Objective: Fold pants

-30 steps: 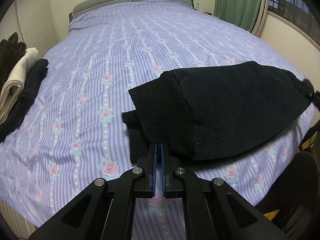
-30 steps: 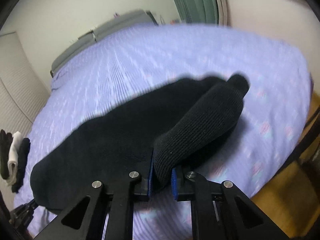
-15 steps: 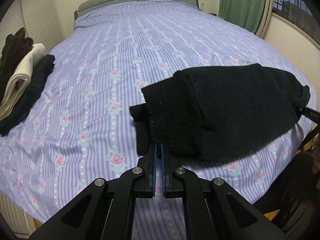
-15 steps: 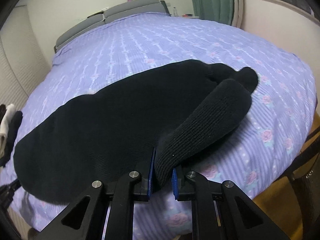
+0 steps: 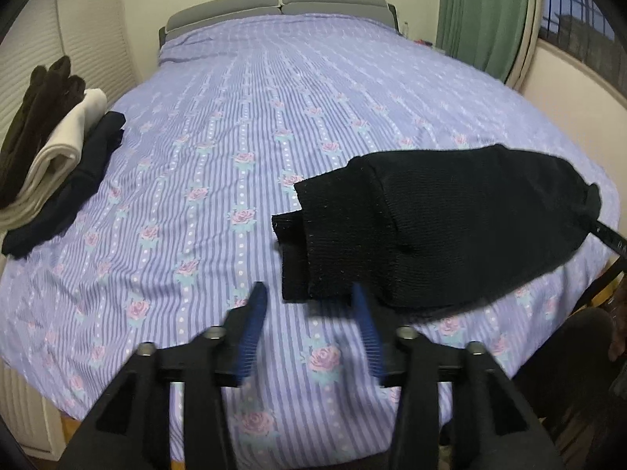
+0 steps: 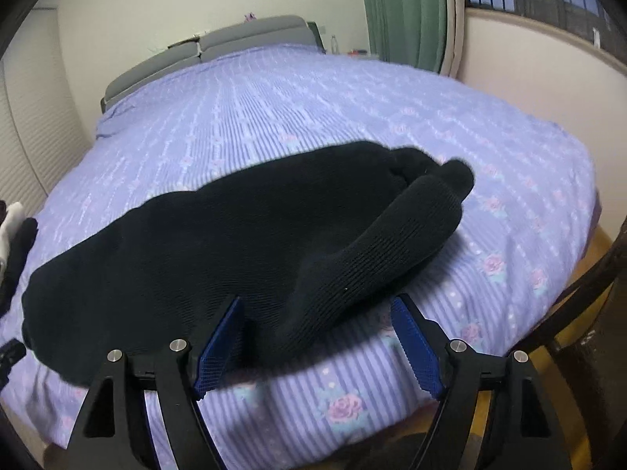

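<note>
Black knit pants (image 5: pixel 450 227) lie folded on the purple flowered bed sheet (image 5: pixel 243 125), near the bed's front right corner. My left gripper (image 5: pixel 309 309) is open, its blue pads just short of the pants' cuff end. In the right wrist view the pants (image 6: pixel 203 246) spread leftward, with a rolled fold (image 6: pixel 376 250) running up to the right. My right gripper (image 6: pixel 317 313) is open, its pads on either side of that fold's near end, not pinching it.
A stack of folded clothes (image 5: pixel 51 156), dark brown, cream and navy, sits at the bed's left edge. A grey headboard (image 5: pixel 274 4) and a green curtain (image 5: pixel 482 15) stand at the back. A dark chair (image 6: pixel 588 305) stands by the bed's right corner.
Both grippers have opened and let go of the pants, which now rest on the sheet. Both have drawn back slightly toward the bed's near edge.
</note>
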The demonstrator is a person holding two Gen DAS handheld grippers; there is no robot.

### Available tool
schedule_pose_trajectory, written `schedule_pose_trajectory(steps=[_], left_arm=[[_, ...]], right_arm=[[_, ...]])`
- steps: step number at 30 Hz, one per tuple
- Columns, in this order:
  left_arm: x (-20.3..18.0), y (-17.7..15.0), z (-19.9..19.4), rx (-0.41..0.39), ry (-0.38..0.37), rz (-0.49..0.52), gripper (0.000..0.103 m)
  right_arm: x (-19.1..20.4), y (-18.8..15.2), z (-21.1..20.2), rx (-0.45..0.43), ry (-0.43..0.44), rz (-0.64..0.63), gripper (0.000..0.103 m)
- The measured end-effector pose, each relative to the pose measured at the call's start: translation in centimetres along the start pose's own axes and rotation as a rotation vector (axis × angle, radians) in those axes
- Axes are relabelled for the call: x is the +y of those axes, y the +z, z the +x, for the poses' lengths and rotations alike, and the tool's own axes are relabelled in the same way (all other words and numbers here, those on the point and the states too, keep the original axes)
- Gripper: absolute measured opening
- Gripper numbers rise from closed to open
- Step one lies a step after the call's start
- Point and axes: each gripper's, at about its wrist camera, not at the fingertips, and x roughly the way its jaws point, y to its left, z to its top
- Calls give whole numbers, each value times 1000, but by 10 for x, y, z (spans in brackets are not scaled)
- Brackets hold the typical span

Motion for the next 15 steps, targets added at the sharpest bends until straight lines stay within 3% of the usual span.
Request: schedule_pose_trajectory(steps=[2,6,8,10,13,15], left_arm=[[2,-3,-7,-14,-18,-31,64],[6,-10,-15,-27,-53,-132,70],[7,-13,-20,-38,-55,-192,82],[6,-17,-26,-63,-42,-254,88],[1,-20,-22,-74,-21,-292,88],[3,-20,-14,-61,-54,-336,88]], right_arm=[[8,1,-14,-37,-12,-35,78],[27,3,-39,-105,-7,-96,79],[42,2,-51,-149,14,-142,86],[61,0,-61,-194,25,-197,89],[85,-7,-67,-231,55,-268,90],[96,-12,-68,-238,84,-285,90]])
